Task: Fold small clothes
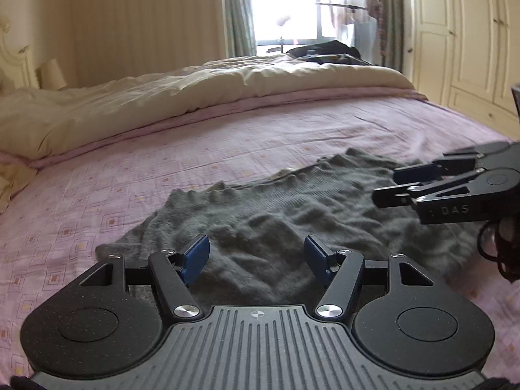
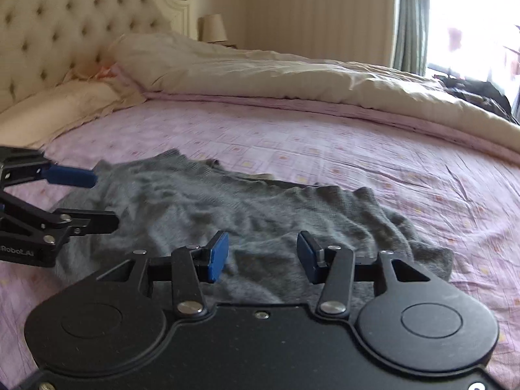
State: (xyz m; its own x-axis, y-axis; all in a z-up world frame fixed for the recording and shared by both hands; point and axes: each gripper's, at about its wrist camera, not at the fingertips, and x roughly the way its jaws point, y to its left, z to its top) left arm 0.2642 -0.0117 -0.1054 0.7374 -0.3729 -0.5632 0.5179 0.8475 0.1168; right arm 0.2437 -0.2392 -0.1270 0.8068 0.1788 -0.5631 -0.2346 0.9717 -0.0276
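Observation:
A grey knitted garment [image 1: 279, 214] lies spread and rumpled on the pink patterned bedsheet [image 1: 162, 162]. My left gripper [image 1: 256, 256] hovers over the garment's near edge, open, its blue pads apart with nothing pinched between them. In the right wrist view the same garment [image 2: 227, 208] lies across the middle, and my right gripper [image 2: 263, 256] stands open above its near edge, nothing held. Each gripper shows in the other's view: the right gripper [image 1: 383, 185] at the right side, the left gripper [image 2: 104, 198] at the left side, both over the garment's ends.
A cream duvet [image 1: 162, 97] is bunched along the far side of the bed, with dark clothing [image 1: 325, 53] on it near the window. A tufted headboard [image 2: 65, 32] and pillow [image 2: 65, 110] lie to the left. White wardrobes [image 1: 464, 48] stand at the right.

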